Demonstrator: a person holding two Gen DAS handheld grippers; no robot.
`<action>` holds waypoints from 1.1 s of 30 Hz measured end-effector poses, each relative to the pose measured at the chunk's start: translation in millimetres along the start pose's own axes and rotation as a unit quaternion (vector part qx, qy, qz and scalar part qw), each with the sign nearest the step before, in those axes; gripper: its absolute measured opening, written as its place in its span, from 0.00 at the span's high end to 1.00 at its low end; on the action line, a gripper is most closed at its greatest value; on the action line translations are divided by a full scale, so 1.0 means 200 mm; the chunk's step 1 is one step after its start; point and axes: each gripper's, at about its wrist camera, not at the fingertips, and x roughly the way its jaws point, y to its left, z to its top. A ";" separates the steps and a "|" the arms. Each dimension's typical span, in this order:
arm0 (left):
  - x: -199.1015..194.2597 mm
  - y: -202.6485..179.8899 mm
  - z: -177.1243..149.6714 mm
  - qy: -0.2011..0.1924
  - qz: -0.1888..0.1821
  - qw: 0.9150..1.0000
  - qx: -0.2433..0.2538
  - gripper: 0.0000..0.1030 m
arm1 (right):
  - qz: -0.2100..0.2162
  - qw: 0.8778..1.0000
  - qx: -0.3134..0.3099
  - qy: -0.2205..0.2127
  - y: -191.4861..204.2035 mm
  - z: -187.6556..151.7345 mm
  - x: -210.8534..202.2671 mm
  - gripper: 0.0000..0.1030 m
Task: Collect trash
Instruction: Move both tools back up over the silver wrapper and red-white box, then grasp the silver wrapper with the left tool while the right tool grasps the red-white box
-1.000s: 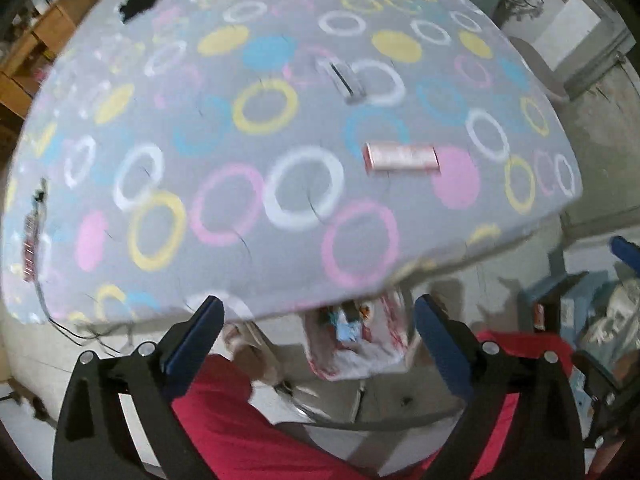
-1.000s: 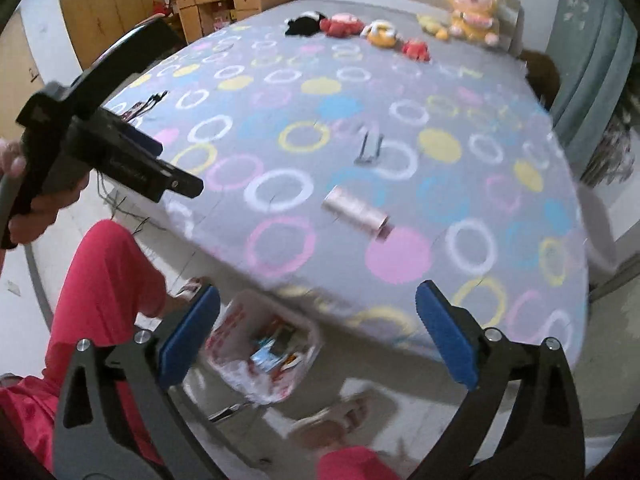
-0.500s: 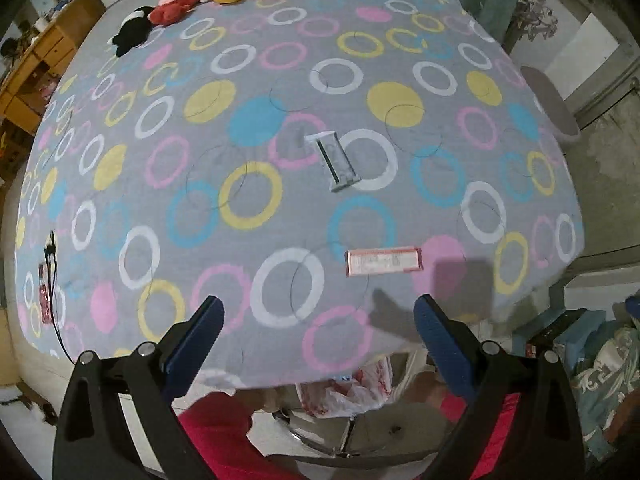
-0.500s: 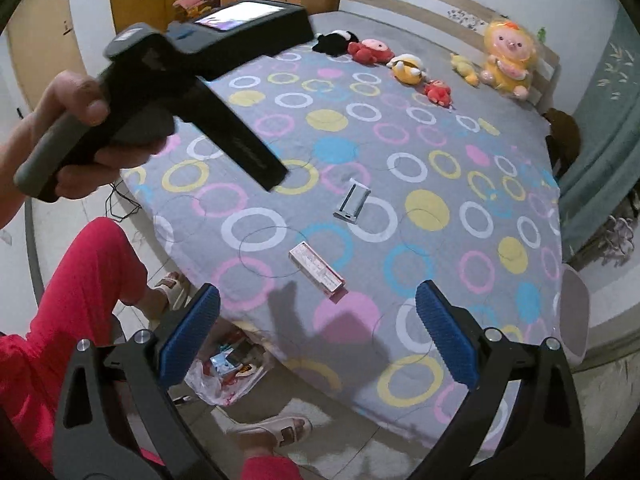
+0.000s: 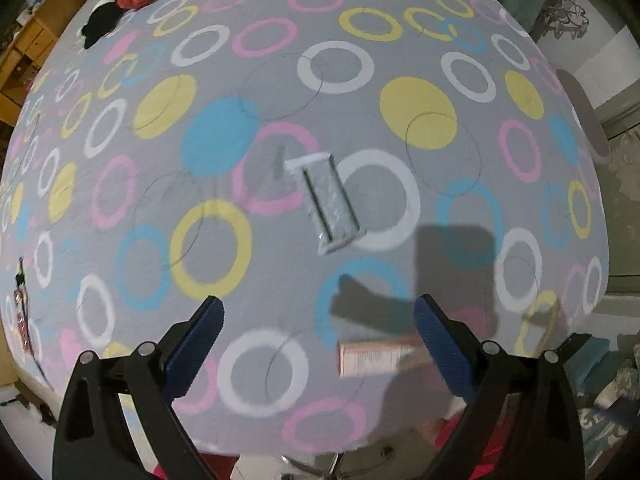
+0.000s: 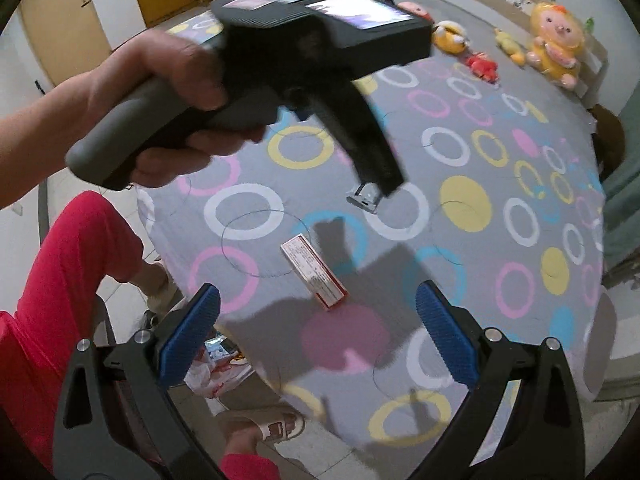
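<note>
On the bed (image 5: 120, 208), whose grey cover carries coloured rings and dots, lie two pieces of trash: a flat pink-and-white box (image 6: 313, 272) with a red end near the foot edge, and a clear wrapper (image 5: 328, 204) further in, well apart from it. The left hand-held gripper (image 5: 318, 344) hangs above the wrapper, jaws apart and empty. The right hand-held gripper (image 6: 318, 340) is likewise spread wide, holding nothing, near the box.

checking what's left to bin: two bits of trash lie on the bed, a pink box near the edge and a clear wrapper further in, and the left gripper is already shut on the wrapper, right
Not quite. In the left wrist view the left gripper is open and empty, above the bed. The clear wrapper lies untouched further in, and the pink box near the edge.
</note>
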 end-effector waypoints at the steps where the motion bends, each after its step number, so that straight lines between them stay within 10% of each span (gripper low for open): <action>1: 0.03 0.00 0.03 -0.001 0.001 1.000 0.002 0.10 | 0.003 1.000 -0.001 0.004 -0.01 0.00 0.04 0.07; 22: 0.56 0.03 0.29 0.036 -0.040 0.998 -0.036 0.19 | 0.006 0.992 -0.105 0.076 0.03 -0.08 0.83 0.09; 33: 0.65 0.06 0.32 0.028 -0.022 0.998 -0.047 0.49 | 0.031 0.995 -0.056 0.081 0.02 -0.13 0.91 0.54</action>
